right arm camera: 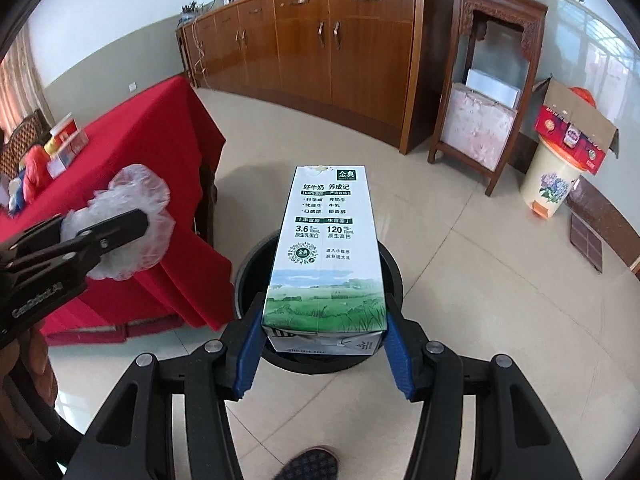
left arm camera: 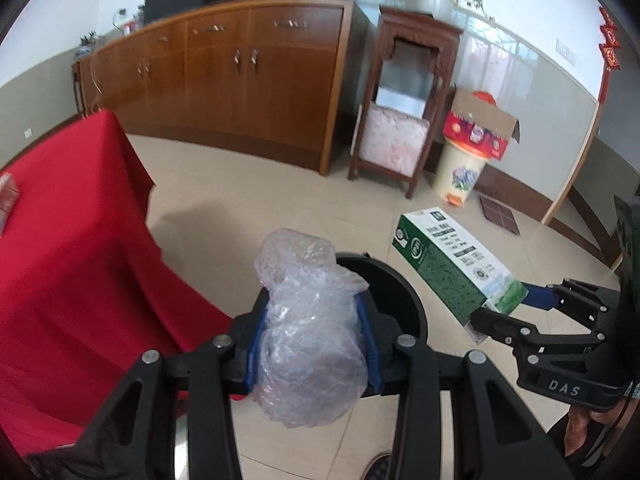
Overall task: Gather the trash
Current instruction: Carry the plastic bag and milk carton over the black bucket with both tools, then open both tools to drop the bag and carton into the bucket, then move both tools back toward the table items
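Observation:
My left gripper (left arm camera: pixel 310 336) is shut on a crumpled clear plastic wrap (left arm camera: pixel 308 320), held above the near rim of a black trash bin (left arm camera: pixel 404 292) on the floor. In the right wrist view that gripper (right arm camera: pixel 132 224) and the plastic wrap (right arm camera: pixel 132 192) appear at the left, beside the red table. My right gripper (right arm camera: pixel 324 340) is shut on the lower end of a green and white milk carton (right arm camera: pixel 326 248), which juts forward over the black bin (right arm camera: pixel 256 272). The left wrist view shows the carton (left arm camera: pixel 452 264) and the right gripper (left arm camera: pixel 504 308) at the right.
A table under a red cloth (right arm camera: pixel 160 160) stands left of the bin, with small items (right arm camera: pixel 60 144) on it. A wooden cabinet (right arm camera: pixel 340 52), a carved stand (right arm camera: pixel 488 80) and a cream pail topped by a cardboard box (right arm camera: pixel 556 184) line the far wall. A shoe (right arm camera: pixel 312 464) shows below.

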Available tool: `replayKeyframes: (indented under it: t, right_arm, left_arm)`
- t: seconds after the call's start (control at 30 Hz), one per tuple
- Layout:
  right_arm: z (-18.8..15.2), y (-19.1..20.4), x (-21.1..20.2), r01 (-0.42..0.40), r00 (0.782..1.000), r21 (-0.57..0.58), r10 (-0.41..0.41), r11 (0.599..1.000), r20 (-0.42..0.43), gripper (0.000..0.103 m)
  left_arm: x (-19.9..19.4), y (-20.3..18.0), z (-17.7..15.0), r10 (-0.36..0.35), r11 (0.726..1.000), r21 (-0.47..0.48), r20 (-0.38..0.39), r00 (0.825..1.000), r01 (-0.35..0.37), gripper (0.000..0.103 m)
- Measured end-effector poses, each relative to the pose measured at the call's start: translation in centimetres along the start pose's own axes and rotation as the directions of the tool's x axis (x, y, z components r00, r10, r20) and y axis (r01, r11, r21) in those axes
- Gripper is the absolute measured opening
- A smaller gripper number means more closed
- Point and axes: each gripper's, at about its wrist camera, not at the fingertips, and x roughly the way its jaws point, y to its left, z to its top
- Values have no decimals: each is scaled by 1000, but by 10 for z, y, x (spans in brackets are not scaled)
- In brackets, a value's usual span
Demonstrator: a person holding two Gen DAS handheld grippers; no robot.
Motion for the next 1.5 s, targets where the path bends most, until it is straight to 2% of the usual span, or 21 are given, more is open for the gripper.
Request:
replayKeyframes:
  t: [0.33, 0.5, 0.57, 0.6, 0.63, 0.67, 0.7, 0.73, 0.77, 0.8, 0.83, 0.93, 1.13, 1.33, 1.5]
  right_arm:
    - [-5, -10, 53, -29, 996, -46, 25, 999, -84, 57]
    - [-9, -13, 91, -60, 985, -45, 52, 997, -162, 57]
    - [-10, -14, 106, -84, 976, -56, 71, 995, -204, 57]
    - [-11, -13, 118, -100, 966, -71, 80, 992, -248, 58]
    - [-12, -14, 126, -98, 961, -84, 73, 992, -265, 59]
    - [-14, -16, 136, -70, 961, -94, 42, 993, -273, 60]
    - [-15, -19, 140, -51, 960, -93, 23, 994, -279, 74]
    - [-16, -21, 143, -41, 958, -88, 15, 995, -285, 92]
    - [-17, -24, 145, -33, 957, -78, 9, 996, -289, 99]
    - [-17, -26, 144, -24, 959, -70, 3, 997, -284, 102]
    - [-16, -27, 143, -17, 960, -59, 0, 998, -281, 102]
    - [-12, -26, 137, -22, 963, -13, 17, 1000, -269, 102]
    - [1, -3, 102, -35, 981, 32, 41, 999, -189, 103]
    - [10, 22, 45, -45, 999, 70, 47, 996, -20, 103]
    - [11, 47, 11, -73, 992, 77, 65, 994, 105, 103]
  left_arm:
    - [46, -11, -7, -18, 1000, 13, -86, 996, 19, 42]
    - [71, -10, -12, -23, 1000, 16, -135, 991, 25, 42]
    - [85, -8, -15, -54, 998, 10, -159, 986, 56, 44]
    - [93, -6, -16, -96, 995, -4, -169, 981, 97, 52]
    - [102, -3, -19, -124, 992, -26, -190, 974, 121, 71]
    - [110, 3, -23, -103, 994, -51, -227, 968, 94, 77]
    - [112, 8, -25, -84, 996, -61, -231, 969, 72, 81]
    - [110, 14, -28, -67, 996, -70, -225, 972, 53, 85]
    - [106, 18, -30, -51, 996, -77, -221, 974, 34, 89]
    - [100, 24, -32, -27, 996, -86, -213, 977, 9, 97]
    - [95, 27, -33, -14, 996, -88, -201, 979, -4, 98]
    - [80, 32, -38, 40, 997, -56, -191, 981, -52, 98]
    - [34, 36, -37, 76, 996, -37, -128, 989, -82, 98]
    - [-19, 57, -33, 81, 993, -78, -39, 996, -84, 98]
    - [-65, 85, -37, 147, 980, -138, 20, 989, -142, 98]
